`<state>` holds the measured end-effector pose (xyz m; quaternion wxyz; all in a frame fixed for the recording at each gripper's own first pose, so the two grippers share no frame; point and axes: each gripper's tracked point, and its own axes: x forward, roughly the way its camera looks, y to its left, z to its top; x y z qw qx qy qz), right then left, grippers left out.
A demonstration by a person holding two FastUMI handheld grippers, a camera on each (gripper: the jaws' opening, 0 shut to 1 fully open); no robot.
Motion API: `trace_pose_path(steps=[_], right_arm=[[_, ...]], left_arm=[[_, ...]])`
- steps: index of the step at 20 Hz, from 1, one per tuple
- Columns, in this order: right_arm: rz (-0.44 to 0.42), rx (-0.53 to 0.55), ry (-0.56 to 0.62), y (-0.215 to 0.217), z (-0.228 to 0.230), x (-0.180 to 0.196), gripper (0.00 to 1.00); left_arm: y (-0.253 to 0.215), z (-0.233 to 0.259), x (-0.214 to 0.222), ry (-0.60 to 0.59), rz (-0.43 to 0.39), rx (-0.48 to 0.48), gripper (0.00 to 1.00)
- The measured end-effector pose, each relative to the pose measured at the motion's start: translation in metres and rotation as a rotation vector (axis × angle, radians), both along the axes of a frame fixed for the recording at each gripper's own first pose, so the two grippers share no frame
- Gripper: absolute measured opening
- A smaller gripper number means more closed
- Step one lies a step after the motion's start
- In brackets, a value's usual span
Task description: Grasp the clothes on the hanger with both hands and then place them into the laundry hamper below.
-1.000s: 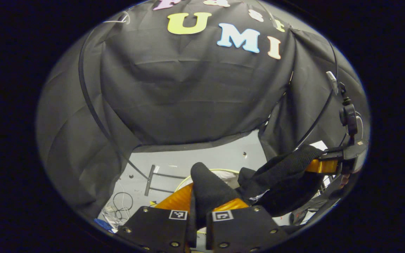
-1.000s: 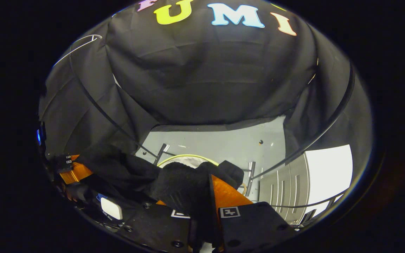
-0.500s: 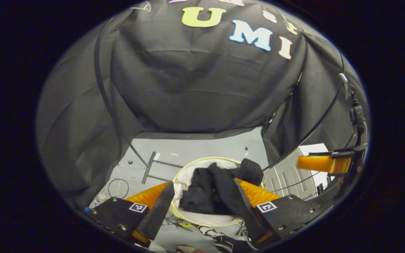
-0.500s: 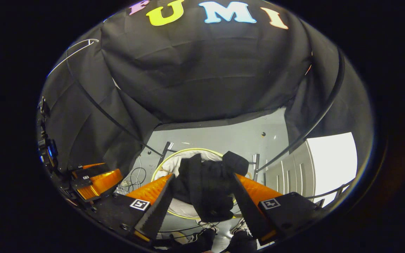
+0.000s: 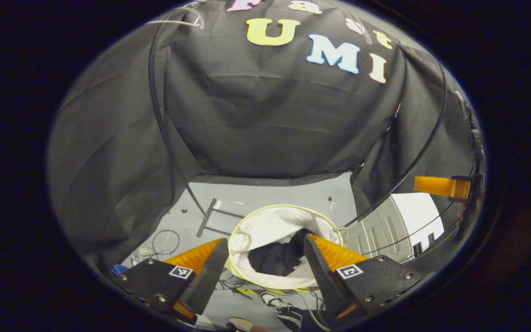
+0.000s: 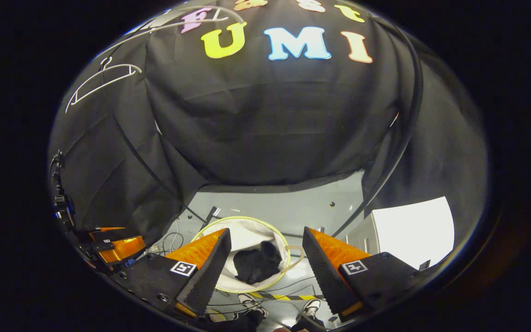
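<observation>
The black clothes (image 5: 278, 258) lie crumpled at the bottom of the white laundry hamper (image 5: 270, 223) with a yellow-green rim, on the grey floor. My left gripper (image 5: 265, 244) stands open high above the hamper, nothing between its fingers. In the right gripper view the clothes (image 6: 256, 265) sit inside the hamper (image 6: 247, 229), and my right gripper (image 6: 266, 236) is open above it. A bare white hanger (image 6: 102, 78) hangs at the upper left. The other gripper (image 6: 113, 242) appears at the left edge of this view, and the right one (image 5: 440, 186) at the right edge of the left gripper view.
Black cloth walls surround the booth. A dark metal stand foot (image 5: 208, 216) and loose cables (image 5: 162, 240) lie on the floor left of the hamper. A person's shoes (image 5: 277, 304) stand near its front edge. White panels (image 6: 410, 228) show at the right.
Both grippers opened and let go of the black clothes, which dropped into the hamper. Both grippers have since lifted, so the hamper looks smaller and lower.
</observation>
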<state>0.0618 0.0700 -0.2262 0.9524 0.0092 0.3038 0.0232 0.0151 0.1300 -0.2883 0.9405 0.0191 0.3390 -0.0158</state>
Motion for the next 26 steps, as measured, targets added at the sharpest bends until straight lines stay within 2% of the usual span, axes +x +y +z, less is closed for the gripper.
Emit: trace_pose_path(steps=[8, 11, 15, 16, 17, 18, 20, 21, 22, 23, 24, 25, 26], right_arm=[[0.022, -0.010, -0.182, -0.079, 0.069, -0.022, 0.98], [0.018, -0.001, -0.281, -0.104, 0.107, -0.027, 0.98], [0.000, -0.046, -0.474, -0.139, 0.168, -0.040, 0.98], [-0.010, -0.047, -0.541, -0.147, 0.188, -0.043, 0.95], [-0.013, -0.046, -0.598, -0.151, 0.204, -0.046, 0.98], [-0.012, -0.046, -0.648, -0.152, 0.218, -0.050, 0.95], [0.008, -0.076, -0.727, -0.157, 0.238, -0.059, 0.98], [0.002, -0.095, -0.759, -0.163, 0.248, -0.062, 0.98], [-0.006, -0.096, -0.787, -0.167, 0.259, -0.068, 0.93], [-0.014, -0.082, -0.805, -0.166, 0.268, -0.075, 0.95], [-0.029, -0.065, -0.809, -0.167, 0.273, -0.080, 0.98], [-0.047, -0.049, -0.801, -0.167, 0.274, -0.084, 0.92], [-0.066, -0.035, -0.790, -0.167, 0.274, -0.087, 0.92]], left_arm=[[-0.080, 0.134, -0.012, -0.226, 0.061, 0.094, 0.96], [-0.116, 0.194, -0.014, -0.383, 0.043, 0.132, 0.96], [-0.163, 0.267, -0.033, -0.555, 0.084, 0.116, 0.95], [-0.169, 0.285, -0.040, -0.603, 0.098, 0.104, 0.95], [-0.176, 0.306, -0.045, -0.653, 0.107, 0.092, 0.95], [-0.185, 0.329, -0.058, -0.701, 0.111, 0.088, 0.95], [-0.193, 0.361, -0.069, -0.799, 0.114, 0.094, 0.94], [-0.204, 0.377, -0.074, -0.833, 0.108, 0.088, 0.94], [-0.218, 0.390, -0.077, -0.861, 0.095, 0.072, 0.94], [-0.228, 0.402, -0.080, -0.880, 0.081, 0.051, 0.94], [-0.238, 0.412, -0.083, -0.890, 0.064, 0.033, 0.94], [-0.244, 0.419, -0.084, -0.896, 0.048, 0.018, 0.95], [-0.246, 0.425, -0.086, -0.893, 0.039, 0.006, 0.94]])
